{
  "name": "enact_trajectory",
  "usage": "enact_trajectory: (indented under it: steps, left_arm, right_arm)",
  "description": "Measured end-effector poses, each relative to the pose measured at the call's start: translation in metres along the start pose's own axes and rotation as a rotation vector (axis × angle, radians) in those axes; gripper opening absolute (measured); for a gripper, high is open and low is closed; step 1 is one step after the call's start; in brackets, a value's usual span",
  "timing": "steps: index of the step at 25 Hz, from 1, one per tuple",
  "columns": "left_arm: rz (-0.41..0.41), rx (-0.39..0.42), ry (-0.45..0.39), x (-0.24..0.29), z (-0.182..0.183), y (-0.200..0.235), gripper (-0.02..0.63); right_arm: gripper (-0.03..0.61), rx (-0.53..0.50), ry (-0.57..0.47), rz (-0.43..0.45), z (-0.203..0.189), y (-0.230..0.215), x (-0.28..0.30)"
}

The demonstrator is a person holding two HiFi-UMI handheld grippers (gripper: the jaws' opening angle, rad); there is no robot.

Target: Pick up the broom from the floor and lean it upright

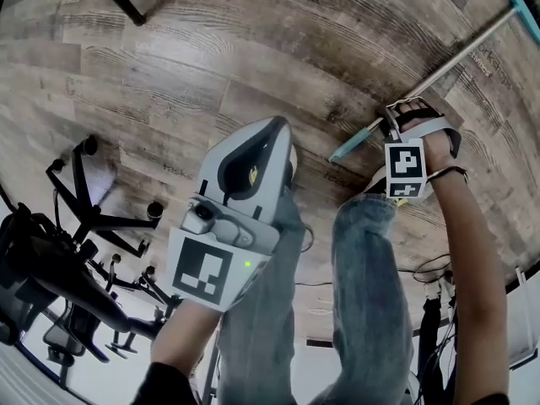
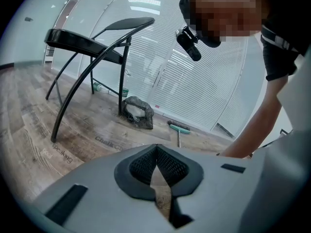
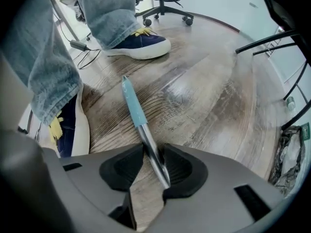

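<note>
Step in hand: the pickup, at the grasp; the broom [image 1: 456, 57] lies flat on the floor [image 1: 253, 49], its head toward the far wall; the right gripper [image 3: 153, 149] has its jaws closed on the metal handle just behind the teal end grip; the left gripper [image 2: 156, 149] is held aloft, jaws together, empty. Next move, as judged: raise the handle end, pivoting about the head, then rest it against a support.

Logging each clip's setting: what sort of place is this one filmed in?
Most likely an office: wheeled office chairs stand on a wood-plank floor, and a glass wall with blinds runs behind a black-framed table.
</note>
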State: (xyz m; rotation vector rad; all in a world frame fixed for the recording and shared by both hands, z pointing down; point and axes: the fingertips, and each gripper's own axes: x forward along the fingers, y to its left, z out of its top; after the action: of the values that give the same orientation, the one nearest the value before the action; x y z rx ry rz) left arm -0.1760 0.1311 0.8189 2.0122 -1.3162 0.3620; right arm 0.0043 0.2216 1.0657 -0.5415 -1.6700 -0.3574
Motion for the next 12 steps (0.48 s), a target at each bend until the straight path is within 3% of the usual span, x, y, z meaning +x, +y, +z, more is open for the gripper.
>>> enact_trajectory:
  steps: [6,12]
  left_arm:
    - [0.018,0.01,-0.01,-0.009,0.019,-0.001,0.021]
    - [0.026,0.028,-0.04,-0.045,0.085,-0.026,0.021]
  right_arm:
    - [0.118,-0.077,-0.01,0.006,0.005,0.001,-0.015]
    - [0.109,-0.051,-0.103,-0.04,0.036,-0.031,-0.103]
